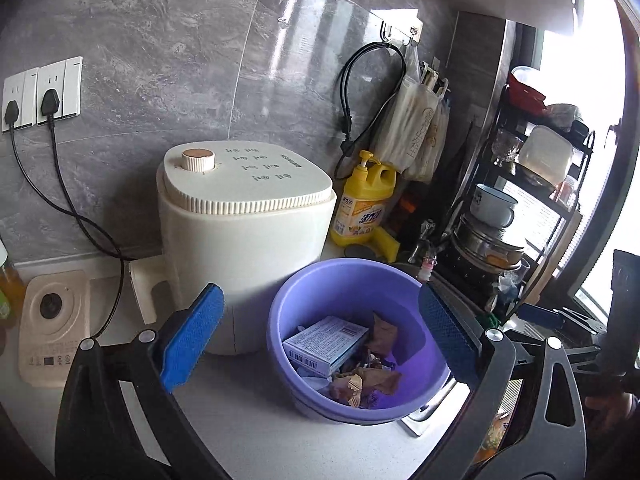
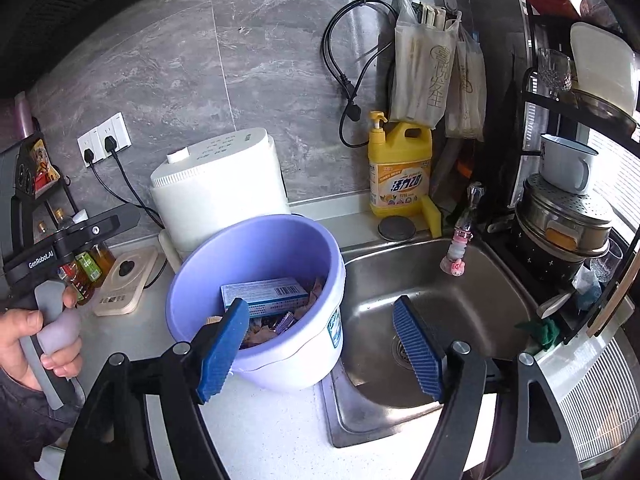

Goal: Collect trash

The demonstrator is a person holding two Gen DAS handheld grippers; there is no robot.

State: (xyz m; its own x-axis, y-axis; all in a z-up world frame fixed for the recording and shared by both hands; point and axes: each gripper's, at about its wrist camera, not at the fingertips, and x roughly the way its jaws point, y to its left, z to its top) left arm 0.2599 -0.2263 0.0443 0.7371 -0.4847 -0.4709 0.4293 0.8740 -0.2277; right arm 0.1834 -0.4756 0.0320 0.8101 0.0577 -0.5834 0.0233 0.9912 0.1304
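Beside the sink [image 2: 460, 292], purple bucket [image 1: 316, 292] sits on table [image 1: 248, 420] w/ blue box [image 1: 326, 344] & wrappers inside; left tongs [image 1: 316, 344] & right tongs [image 2: 320, 352] both spread wide, gripping nothing.

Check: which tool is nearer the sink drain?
Right. The right tool hangs open over the sink, one finger above the drain. The left tool is open above the purple bucket.

One bucket [image 1: 280, 312], one box [image 1: 325, 345], two plugs [image 1: 50, 101], one detergent bottle [image 1: 362, 208].

Box [image 2: 266, 294] partly behind gripper finger [image 2: 222, 354]
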